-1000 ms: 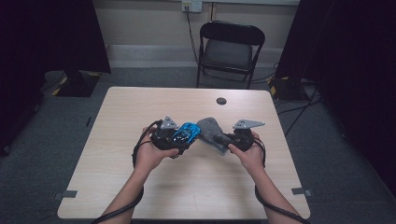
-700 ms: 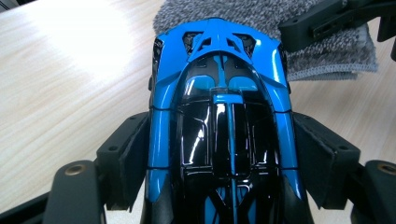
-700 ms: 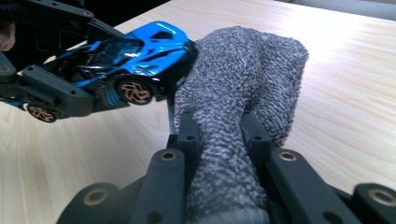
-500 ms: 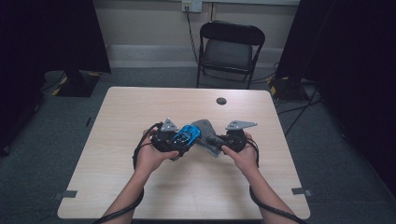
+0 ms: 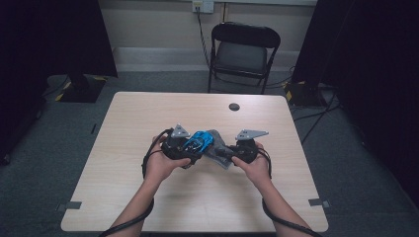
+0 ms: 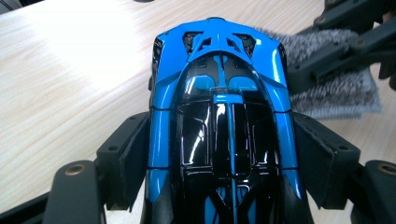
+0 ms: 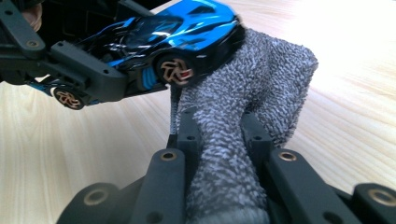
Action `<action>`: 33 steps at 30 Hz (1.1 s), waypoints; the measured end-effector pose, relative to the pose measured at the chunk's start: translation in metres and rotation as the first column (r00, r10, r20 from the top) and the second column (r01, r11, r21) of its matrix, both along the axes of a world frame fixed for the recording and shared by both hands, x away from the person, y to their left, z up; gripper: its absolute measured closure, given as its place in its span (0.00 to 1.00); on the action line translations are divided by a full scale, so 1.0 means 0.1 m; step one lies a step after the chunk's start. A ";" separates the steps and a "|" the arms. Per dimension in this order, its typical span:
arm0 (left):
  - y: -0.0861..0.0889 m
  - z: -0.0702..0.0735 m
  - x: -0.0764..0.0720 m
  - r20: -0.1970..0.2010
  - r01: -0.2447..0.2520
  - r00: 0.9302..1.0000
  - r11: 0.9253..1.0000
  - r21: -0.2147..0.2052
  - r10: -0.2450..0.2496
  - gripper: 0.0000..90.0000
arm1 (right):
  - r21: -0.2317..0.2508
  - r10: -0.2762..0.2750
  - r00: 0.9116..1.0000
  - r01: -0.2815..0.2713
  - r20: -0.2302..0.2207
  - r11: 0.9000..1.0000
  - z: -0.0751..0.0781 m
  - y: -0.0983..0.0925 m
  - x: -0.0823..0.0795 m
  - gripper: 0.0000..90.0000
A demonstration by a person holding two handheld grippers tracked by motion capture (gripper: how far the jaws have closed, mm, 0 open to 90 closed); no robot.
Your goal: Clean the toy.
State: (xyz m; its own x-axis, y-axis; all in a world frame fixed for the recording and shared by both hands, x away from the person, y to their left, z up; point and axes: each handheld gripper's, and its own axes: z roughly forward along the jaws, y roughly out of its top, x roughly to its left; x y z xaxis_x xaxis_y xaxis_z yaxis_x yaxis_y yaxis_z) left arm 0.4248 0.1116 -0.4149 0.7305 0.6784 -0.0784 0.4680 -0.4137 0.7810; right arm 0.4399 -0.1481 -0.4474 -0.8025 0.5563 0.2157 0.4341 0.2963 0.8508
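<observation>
A blue and black toy car sits lengthwise between the jaws of my left gripper, which is shut on its two sides. In the high view the toy car is held just above the table's middle. My right gripper is shut on a bunched grey cloth, and the cloth presses against the car's side by a copper-spoked wheel. From above, the grey cloth lies between the left gripper and the right gripper.
A wooden table carries a small round black object near its far edge. Behind the table stands a black folding chair. Cables trail from both grippers along the person's forearms.
The right gripper with the cloth has slid left, closing in on the car. The left gripper and car have stayed in place.
</observation>
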 end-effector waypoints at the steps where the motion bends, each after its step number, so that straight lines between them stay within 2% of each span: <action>1: -0.01 0.01 0.00 0.002 0.001 1.000 1.000 0.001 -0.001 0.29 | -0.001 0.007 1.000 -0.007 0.001 1.000 0.00 0.01 -0.01 0.83; 5: -0.05 0.05 0.02 0.010 0.007 1.000 1.000 0.008 -0.007 0.29 | -0.006 0.030 1.000 -0.030 0.006 1.000 -0.01 0.09 -0.03 0.83; 12: -0.07 0.06 0.06 -0.002 0.007 1.000 1.000 0.001 -0.007 0.29 | 0.005 0.063 0.998 -0.063 0.012 0.998 -0.01 0.17 -0.08 0.83; 33: -0.13 0.06 0.15 -0.020 -0.019 1.000 1.000 -0.014 0.018 0.29 | 0.019 0.121 0.993 -0.122 0.005 0.992 -0.10 0.33 -0.20 0.83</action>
State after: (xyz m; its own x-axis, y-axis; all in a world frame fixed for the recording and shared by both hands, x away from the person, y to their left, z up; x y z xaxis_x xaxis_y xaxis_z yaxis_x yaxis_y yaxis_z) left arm 0.4397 0.0988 -0.4084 0.7161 0.6904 -0.1026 0.4908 -0.3936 0.7773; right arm 0.4203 -0.1149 -0.4574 -0.8647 0.4504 0.2224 0.3929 0.3305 0.8582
